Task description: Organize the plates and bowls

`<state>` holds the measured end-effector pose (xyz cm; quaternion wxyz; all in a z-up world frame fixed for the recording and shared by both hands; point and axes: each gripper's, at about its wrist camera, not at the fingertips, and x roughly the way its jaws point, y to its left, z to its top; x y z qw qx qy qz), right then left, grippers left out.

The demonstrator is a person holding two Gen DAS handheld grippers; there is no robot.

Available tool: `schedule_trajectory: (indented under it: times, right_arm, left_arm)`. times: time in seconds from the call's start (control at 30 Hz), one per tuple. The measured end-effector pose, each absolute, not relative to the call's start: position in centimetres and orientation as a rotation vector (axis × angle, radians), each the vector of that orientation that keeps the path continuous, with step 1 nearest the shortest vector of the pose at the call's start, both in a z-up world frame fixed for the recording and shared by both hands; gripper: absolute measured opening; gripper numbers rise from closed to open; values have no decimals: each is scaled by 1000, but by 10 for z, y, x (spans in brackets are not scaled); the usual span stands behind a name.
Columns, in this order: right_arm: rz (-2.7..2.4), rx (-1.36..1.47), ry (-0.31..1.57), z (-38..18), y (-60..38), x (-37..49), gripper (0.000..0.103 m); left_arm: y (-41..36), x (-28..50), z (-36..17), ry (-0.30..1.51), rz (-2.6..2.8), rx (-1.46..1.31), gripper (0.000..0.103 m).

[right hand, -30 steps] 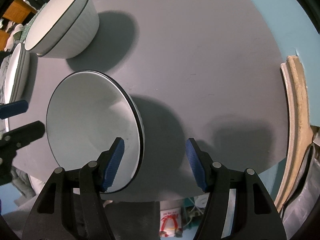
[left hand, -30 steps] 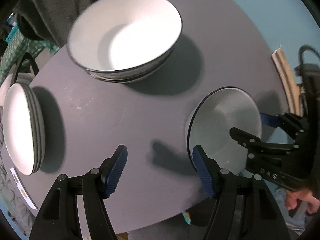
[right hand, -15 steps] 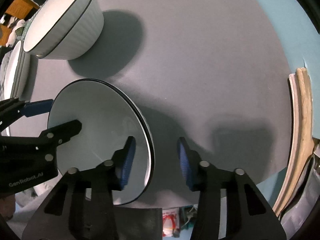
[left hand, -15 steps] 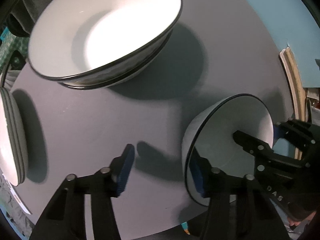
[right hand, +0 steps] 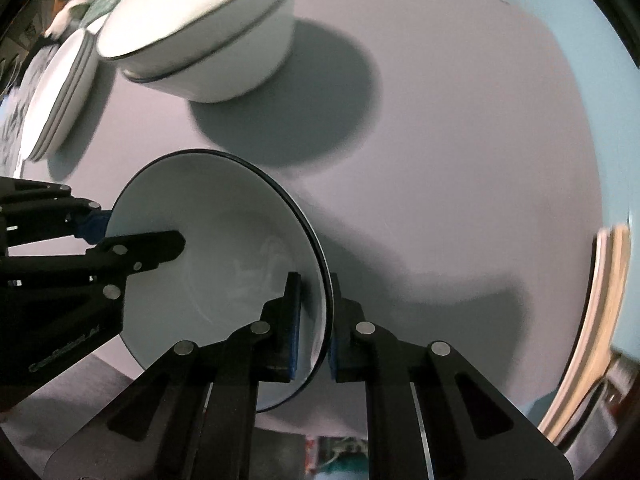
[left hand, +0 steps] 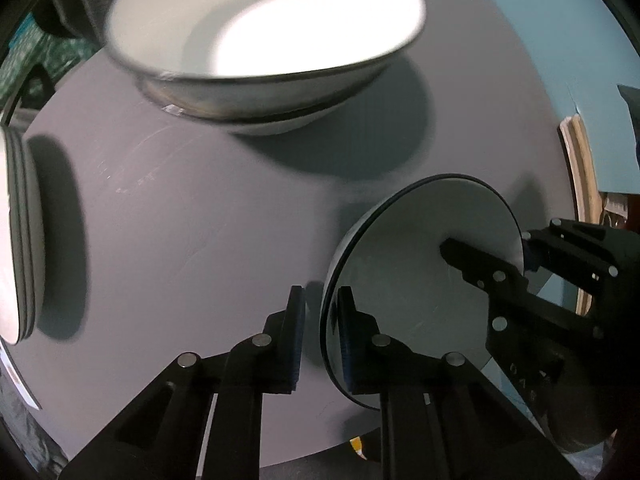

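A white bowl with a dark rim (left hand: 408, 264) (right hand: 224, 248) stands near the front edge of a round grey table (left hand: 192, 216) (right hand: 460, 152). My left gripper (left hand: 322, 330) is shut on its left rim, one finger inside and one outside. My right gripper (right hand: 314, 320) is shut on its right rim in the same way. The right gripper also shows in the left wrist view (left hand: 528, 256), and the left gripper shows in the right wrist view (right hand: 96, 236). Two nested white bowls (left hand: 272, 40) (right hand: 200, 36) stand at the back of the table. A stack of white plates (left hand: 16, 232) (right hand: 60, 92) lies at the left.
A pale curved wooden piece (left hand: 580, 184) (right hand: 596, 320) lies past the table's right edge on a light blue floor (left hand: 560, 40) (right hand: 592, 20). Dark fabric and clutter show behind the table at the upper left.
Both grippers moved in and closed on opposite sides of the near bowl's rim. The nested bowls now appear closer in both views.
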<state>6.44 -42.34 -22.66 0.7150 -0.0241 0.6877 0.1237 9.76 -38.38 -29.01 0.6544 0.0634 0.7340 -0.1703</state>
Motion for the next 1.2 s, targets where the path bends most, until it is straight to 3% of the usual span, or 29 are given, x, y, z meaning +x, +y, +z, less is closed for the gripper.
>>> schedule_trajectory:
  times: [0.23,0.43,0.7,1.2]
  right_arm:
    - [322,-100,1533,-222,-405,68,11]
    - [288,46,1563,-216,-422,64,11]
    - [264,170,1570,-220,-430,56,10]
    - [246,212,1579,-199,-445,88,9]
  left_arm:
    - [-365,101,-293,1675,-385,96,20]
    - [-364,101,-301,1691,-400,74,20]
    - [-349,90,-311,1694,-424,36,9]
    - [-362,98,-296,1682,-388,48,9]
